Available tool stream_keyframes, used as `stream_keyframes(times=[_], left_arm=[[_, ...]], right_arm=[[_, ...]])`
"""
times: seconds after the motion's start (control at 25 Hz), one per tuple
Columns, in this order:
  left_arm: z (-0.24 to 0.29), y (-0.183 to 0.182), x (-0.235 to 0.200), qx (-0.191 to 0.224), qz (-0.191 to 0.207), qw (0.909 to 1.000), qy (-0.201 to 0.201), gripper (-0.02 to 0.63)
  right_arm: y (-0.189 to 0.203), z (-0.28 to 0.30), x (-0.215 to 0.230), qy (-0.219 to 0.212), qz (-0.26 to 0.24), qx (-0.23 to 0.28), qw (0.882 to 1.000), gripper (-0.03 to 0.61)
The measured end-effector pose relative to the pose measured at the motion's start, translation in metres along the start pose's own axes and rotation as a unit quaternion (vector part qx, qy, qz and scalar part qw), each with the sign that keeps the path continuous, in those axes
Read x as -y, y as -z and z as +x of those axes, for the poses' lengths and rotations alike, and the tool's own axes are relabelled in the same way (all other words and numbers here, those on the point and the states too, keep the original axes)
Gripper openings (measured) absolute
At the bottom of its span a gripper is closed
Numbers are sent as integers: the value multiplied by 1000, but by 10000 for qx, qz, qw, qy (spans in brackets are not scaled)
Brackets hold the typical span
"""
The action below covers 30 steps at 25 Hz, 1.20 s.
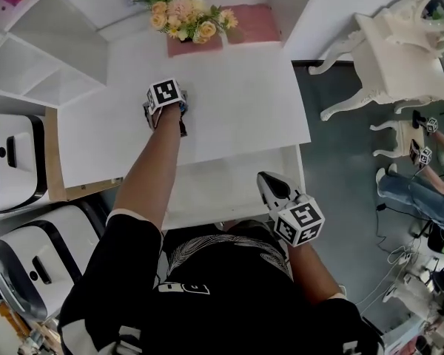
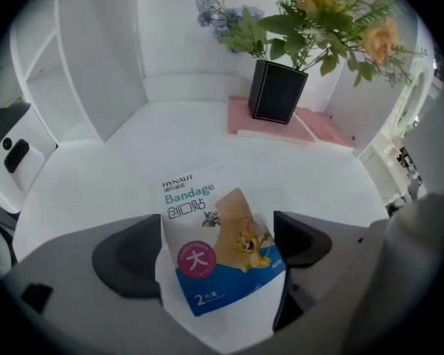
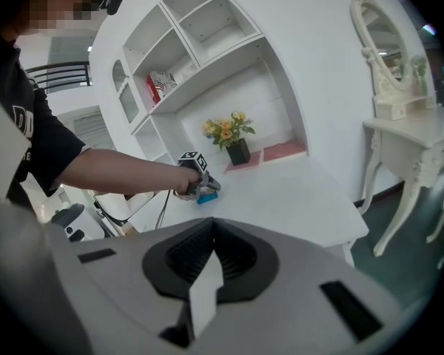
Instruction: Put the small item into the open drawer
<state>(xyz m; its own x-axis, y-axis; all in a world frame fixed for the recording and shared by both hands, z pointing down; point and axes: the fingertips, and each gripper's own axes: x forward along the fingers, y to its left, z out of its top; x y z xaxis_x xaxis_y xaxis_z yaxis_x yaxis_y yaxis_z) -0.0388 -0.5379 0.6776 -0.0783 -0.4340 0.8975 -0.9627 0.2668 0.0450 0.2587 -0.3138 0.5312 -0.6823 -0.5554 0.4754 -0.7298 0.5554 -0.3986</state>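
The small item is a flat white-and-blue paper bandage packet [image 2: 214, 235]. It lies face up on the white worktop [image 1: 237, 95], well short of the black square vase of yellow and peach flowers [image 2: 277, 91] at the back. It looks very light, thin and floppy, with a smooth printed face, so it should slide or buckle rather than resist. A pinch across its short width, low enough for the pads to catch both long edges, seems the surest hold, and a gentle squeeze should be enough. Pressing straight down on so thin a thing would likely only pin it to the worktop. The left tool [image 2: 220, 246] stands spread wide, one dark pad on either side of the bandage packet. The pads frame it but do not appear to press on it. The left arm [image 1: 152, 168] is stretched forward over the worktop with the wrist bent so the tool points steeply down. The right tool [image 3: 207, 272] has its jaws together with nothing seen between them. It is held close to the body above the front right corner of the open white drawer [image 1: 214, 191], pointing forward and slightly down. The drawer is pulled out just below the worktop's near edge.
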Motion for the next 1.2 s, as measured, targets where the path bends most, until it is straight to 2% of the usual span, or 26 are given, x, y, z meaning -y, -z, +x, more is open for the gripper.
stream_keyframes(times=[0.12, 0.32, 0.56, 0.8, 1.2], left_arm=[[7, -1, 3, -71, -30, 9999, 74, 459], [17, -2, 4, 58, 271, 9992, 291, 459], [3, 1, 5, 83, 532, 9975, 451, 457], [-4, 6, 4, -29, 420, 9970, 652, 456], [-21, 5, 4, 75, 428, 9962, 750, 456]], right_arm=[[3, -1, 5, 66, 50, -17, 10000, 9], [4, -4, 7, 75, 73, -11, 9999, 9], [3, -6, 4, 47, 8, 3, 10000, 9], [-1, -8, -6, -1, -61, 62, 10000, 9], [-1, -20, -12, 56, -136, 175, 9997, 9]])
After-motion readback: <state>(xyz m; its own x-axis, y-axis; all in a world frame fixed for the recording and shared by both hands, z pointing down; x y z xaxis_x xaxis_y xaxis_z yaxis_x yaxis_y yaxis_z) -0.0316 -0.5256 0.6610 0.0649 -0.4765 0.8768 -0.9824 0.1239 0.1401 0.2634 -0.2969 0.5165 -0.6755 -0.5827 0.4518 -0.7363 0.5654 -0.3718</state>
